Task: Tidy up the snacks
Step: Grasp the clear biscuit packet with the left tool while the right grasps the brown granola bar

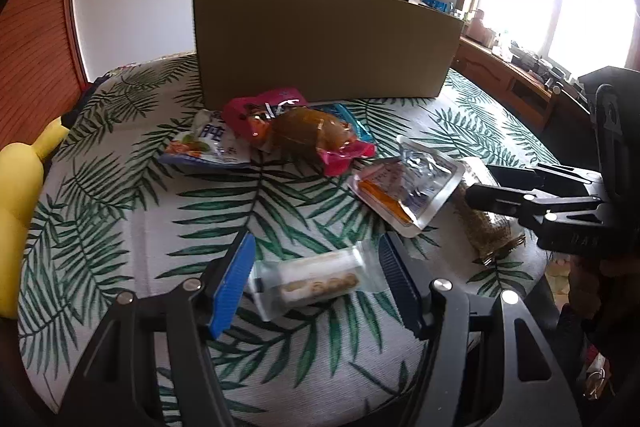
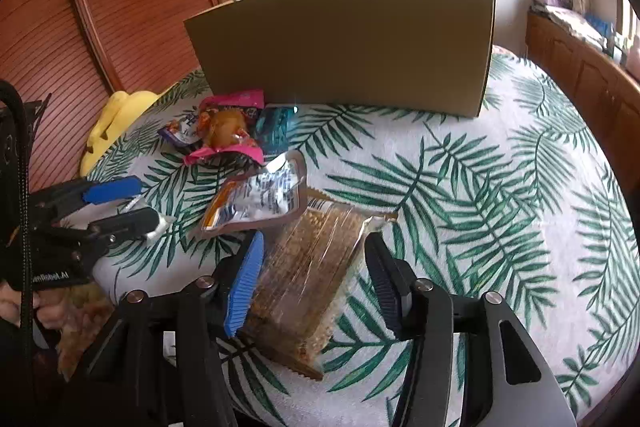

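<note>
My left gripper point(image 1: 316, 281) is open, its blue fingers either side of a small clear pack of white biscuit rolls point(image 1: 316, 281) lying on the leaf-print cloth. My right gripper point(image 2: 314, 277) is open, straddling a long clear pack of brown crackers point(image 2: 308, 275), which also shows in the left wrist view point(image 1: 486, 223). A silver and orange pouch point(image 2: 256, 201) overlaps the cracker pack's far end. Further back a pink pack with a brown bun point(image 1: 304, 131) lies on a white-blue pack point(image 1: 208, 143) and a teal pack point(image 2: 276, 129). A cardboard box point(image 1: 324, 43) stands behind them.
A yellow plush toy point(image 1: 16, 195) lies at the table's left edge. Wooden slatted doors point(image 2: 80, 27) stand to the left. A wooden cabinet with clutter point(image 1: 516, 67) runs under the window at right. The tablecloth's right half point(image 2: 500, 187) carries no snacks.
</note>
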`<state>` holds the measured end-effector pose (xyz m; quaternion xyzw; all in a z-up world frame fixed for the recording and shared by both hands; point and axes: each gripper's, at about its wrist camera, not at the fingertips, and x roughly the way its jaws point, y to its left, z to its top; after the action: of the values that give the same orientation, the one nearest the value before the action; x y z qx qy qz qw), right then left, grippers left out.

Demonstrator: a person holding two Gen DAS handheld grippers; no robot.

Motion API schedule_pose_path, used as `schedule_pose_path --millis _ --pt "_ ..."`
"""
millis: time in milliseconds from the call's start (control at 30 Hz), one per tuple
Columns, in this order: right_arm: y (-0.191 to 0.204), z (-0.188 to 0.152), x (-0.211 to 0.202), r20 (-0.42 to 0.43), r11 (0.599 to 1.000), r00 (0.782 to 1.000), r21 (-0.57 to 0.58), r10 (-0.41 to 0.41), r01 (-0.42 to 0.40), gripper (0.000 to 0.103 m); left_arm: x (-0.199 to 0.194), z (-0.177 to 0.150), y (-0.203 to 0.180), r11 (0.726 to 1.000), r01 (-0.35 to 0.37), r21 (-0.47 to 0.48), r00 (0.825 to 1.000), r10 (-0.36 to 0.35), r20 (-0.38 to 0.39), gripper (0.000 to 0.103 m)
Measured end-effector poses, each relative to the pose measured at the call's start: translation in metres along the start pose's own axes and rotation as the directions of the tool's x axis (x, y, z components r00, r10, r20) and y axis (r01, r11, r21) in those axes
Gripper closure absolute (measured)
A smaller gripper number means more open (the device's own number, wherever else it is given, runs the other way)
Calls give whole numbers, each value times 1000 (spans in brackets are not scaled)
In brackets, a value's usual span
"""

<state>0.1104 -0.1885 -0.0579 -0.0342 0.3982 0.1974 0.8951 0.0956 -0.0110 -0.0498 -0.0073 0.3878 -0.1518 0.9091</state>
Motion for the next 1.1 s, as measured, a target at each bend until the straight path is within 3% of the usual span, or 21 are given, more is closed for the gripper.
schedule_pose_path --millis 300,500,633,700,767,800,833,1033,1100 --pt "3 -3 5 -4 999 1000 30 -28 28 43 8 -7 -6 1000 -22 16 1000 23 -18 29" --pt "13 -5 10 4 998 998 3 -67 67 36 13 -5 -10 997 -67 23 998 67 -5 29" --pt "19 -9 12 14 995 995 -19 -99 100 36 11 -7 -13 996 -80 42 997 80 -6 42" --pt "22 -11 13 21 992 993 -37 -116 117 36 8 -9 -14 996 -78 50 997 78 -7 57" --pt "23 -13 12 28 990 991 -50 -129 131 36 6 -11 -15 995 -74 65 997 74 -11 65" --pt "23 -13 12 30 989 990 -55 -137 138 36 5 -12 -16 995 -68 70 998 69 -11 79" --pt "23 -14 12 32 988 989 -57 -141 143 36 3 -13 -16 995 -65 72 998 66 -10 84" --pt "21 -15 12 39 988 989 -65 -139 142 37 0 -15 -16 998 -38 57 999 39 -18 85" --pt "18 -15 10 40 987 989 -64 -142 145 46 -2 -14 -17 998 -32 48 999 33 -12 85"
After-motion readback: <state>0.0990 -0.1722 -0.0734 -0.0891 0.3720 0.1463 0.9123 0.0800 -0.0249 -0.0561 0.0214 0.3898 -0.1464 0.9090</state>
